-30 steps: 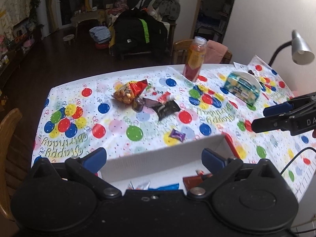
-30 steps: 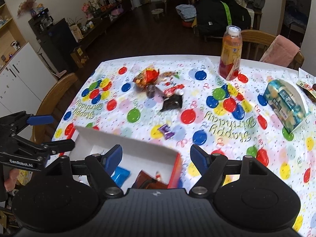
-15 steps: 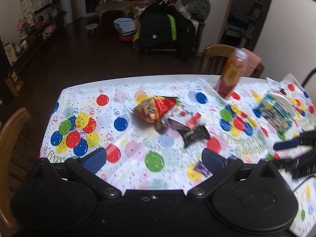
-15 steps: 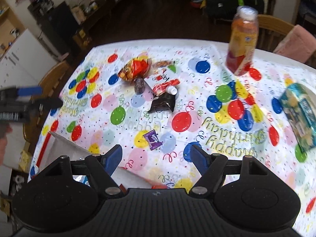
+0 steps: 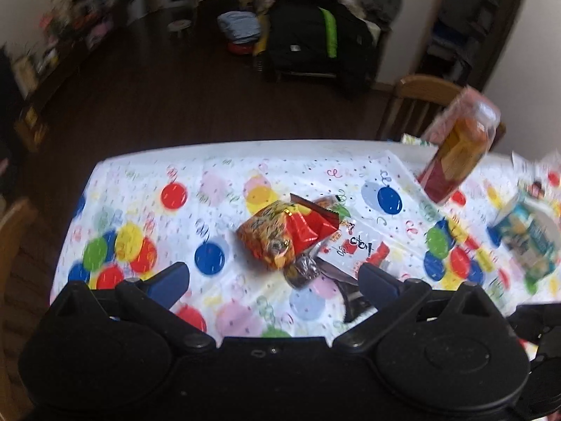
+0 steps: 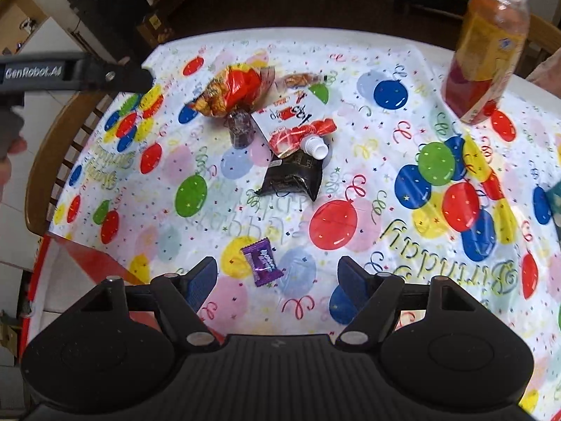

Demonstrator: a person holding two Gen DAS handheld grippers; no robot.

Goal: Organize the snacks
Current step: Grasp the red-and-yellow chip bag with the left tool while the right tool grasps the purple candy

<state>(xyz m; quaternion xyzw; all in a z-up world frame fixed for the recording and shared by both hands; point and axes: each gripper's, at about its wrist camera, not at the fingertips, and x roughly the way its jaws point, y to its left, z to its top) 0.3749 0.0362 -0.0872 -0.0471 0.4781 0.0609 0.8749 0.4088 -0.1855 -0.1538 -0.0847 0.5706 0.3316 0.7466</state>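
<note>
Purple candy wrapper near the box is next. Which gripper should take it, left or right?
Right. The right gripper is open, with the purple candy lying between its fingers on the tablecloth. The left gripper, also open, faces the orange snack bag farther away.

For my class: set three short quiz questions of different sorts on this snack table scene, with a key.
1. True or false: the right gripper is shut on the purple candy.
2. Which snack lies nearest the right gripper's fingertips? A. orange snack bag B. purple candy C. black packet
3. Fill in: the juice bottle stands on the ______ printed with balloons.

Key:
1. False. Its fingers are spread and empty, with the candy lying on the cloth between them.
2. B
3. tablecloth
</note>
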